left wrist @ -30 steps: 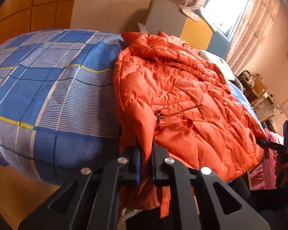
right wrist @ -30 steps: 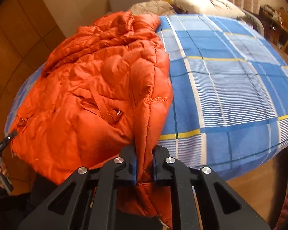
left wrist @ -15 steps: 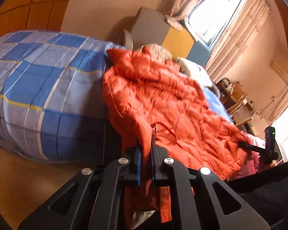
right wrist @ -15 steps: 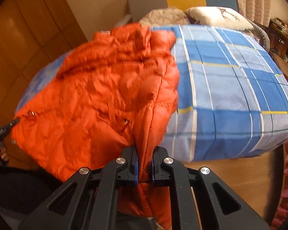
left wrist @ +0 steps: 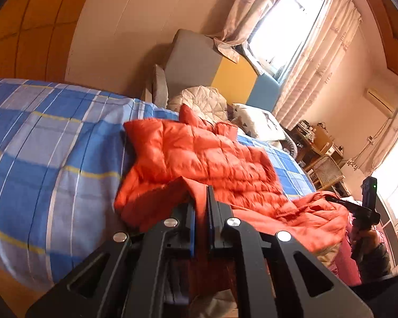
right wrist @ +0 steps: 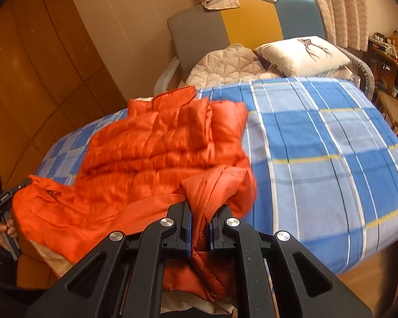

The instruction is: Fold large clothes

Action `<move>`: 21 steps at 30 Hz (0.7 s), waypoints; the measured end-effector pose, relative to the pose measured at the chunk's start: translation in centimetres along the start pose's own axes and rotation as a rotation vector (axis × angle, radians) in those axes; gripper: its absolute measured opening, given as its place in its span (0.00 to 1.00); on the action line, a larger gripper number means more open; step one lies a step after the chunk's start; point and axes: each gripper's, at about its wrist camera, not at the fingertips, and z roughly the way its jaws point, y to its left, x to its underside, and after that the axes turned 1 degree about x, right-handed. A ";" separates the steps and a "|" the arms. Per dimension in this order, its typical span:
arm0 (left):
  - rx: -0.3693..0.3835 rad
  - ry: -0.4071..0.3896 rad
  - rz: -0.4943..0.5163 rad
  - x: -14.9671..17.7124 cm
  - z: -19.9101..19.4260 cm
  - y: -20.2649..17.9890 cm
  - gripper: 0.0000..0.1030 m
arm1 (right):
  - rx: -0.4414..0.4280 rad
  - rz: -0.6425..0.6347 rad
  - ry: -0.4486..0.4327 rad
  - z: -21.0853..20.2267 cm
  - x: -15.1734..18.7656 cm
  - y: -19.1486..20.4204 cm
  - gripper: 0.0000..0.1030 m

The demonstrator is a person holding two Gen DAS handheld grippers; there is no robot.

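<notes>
Gripping the orange puffer jacket at its near hem, both sets of jaws: left gripper clamping a thin fold of orange fabric between its blue-lined fingers, right gripper pinching a thicker bunched fold, with more of that hem hanging down below the fingers.

Lying across the near part of the bed, on the blue, white and yellow checked sheet, collar end pointing toward the headboard. Showing the quilted back panel flat on the sheet, slightly blurred in both views. Rising off the bed along the near edge, where the two grippers are holding it, with pale lining showing underneath in the right wrist view.

Appearing at the far right of the left wrist view, the right gripper at the other corner of the hem, with the person's hand around its handle. Appearing at the far left of the right wrist view, the left gripper at its corner likewise.

Sitting at the head of the bed: a beige quilted blanket and a white pillow with a dark print, in front of a grey, yellow and blue headboard. Hanging beside the bright window, pale curtains.
</notes>
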 end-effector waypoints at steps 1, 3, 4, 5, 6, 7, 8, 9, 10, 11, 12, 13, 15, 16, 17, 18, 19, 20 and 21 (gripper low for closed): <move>-0.002 0.002 -0.002 -0.5 0.5 0.1 0.06 | -0.008 0.014 0.004 0.7 -0.8 -0.1 0.08; -0.016 0.013 -0.009 -2.1 2.4 0.6 0.06 | -0.002 0.021 0.000 2.0 -2.4 -0.2 0.08; -0.023 0.017 -0.012 -2.8 3.3 0.9 0.06 | -0.004 0.024 0.002 2.4 -2.9 -0.2 0.08; -0.029 0.021 -0.016 -3.4 4.1 1.2 0.06 | 0.002 0.026 0.001 3.0 -3.6 -0.1 0.08; -0.036 0.029 -0.024 -3.9 4.9 1.4 0.06 | 0.012 0.022 0.004 3.6 -4.2 0.0 0.09; -0.037 0.040 -0.028 -4.6 6.0 1.7 0.07 | 0.019 0.022 0.003 4.1 -4.7 0.1 0.09; -0.046 0.043 -0.031 -5.0 6.8 1.8 0.07 | 0.020 0.030 0.003 4.5 -5.2 0.0 0.10; -0.058 0.053 -0.039 -5.4 7.7 2.1 0.07 | 0.014 0.039 0.007 5.1 -5.7 0.0 0.11; -0.064 0.063 -0.047 -5.7 8.5 2.5 0.09 | 0.016 0.048 0.008 5.6 -6.1 -0.1 0.12; -0.070 0.067 -0.056 -5.9 9.1 2.7 0.09 | 0.019 0.058 0.007 5.9 -6.4 -0.1 0.17; -0.079 0.079 -0.073 -6.3 10.0 3.3 0.09 | 0.007 0.077 0.006 6.4 -6.9 -0.3 0.23; -0.089 0.086 -0.085 -6.6 10.7 3.7 0.09 | -0.012 0.101 0.002 6.7 -7.4 -0.6 0.28; -0.109 0.098 -0.120 -7.0 11.7 4.5 0.15 | -0.041 0.160 -0.016 7.1 -8.1 -1.4 0.56; -0.124 0.094 -0.142 -7.2 12.0 5.0 0.30 | -0.060 0.183 -0.030 7.1 -8.5 -1.6 0.63; -0.150 0.077 -0.154 -7.3 12.0 5.4 0.70 | -0.066 0.207 -0.053 7.0 -8.7 -1.9 0.72; -0.180 0.036 -0.183 -7.6 11.5 5.8 0.85 | -0.053 0.222 -0.084 6.7 -9.0 -2.1 0.77; -0.146 -0.002 -0.224 -7.9 10.8 6.4 0.88 | -0.052 0.230 -0.105 6.3 -9.1 -2.1 0.78; -0.121 -0.013 -0.246 -8.2 10.5 6.7 0.88 | -0.061 0.237 -0.114 6.2 -9.2 -2.1 0.78; -0.134 -0.035 -0.257 -8.4 9.8 7.0 0.88 | -0.068 0.246 -0.121 6.0 -9.1 -2.2 0.78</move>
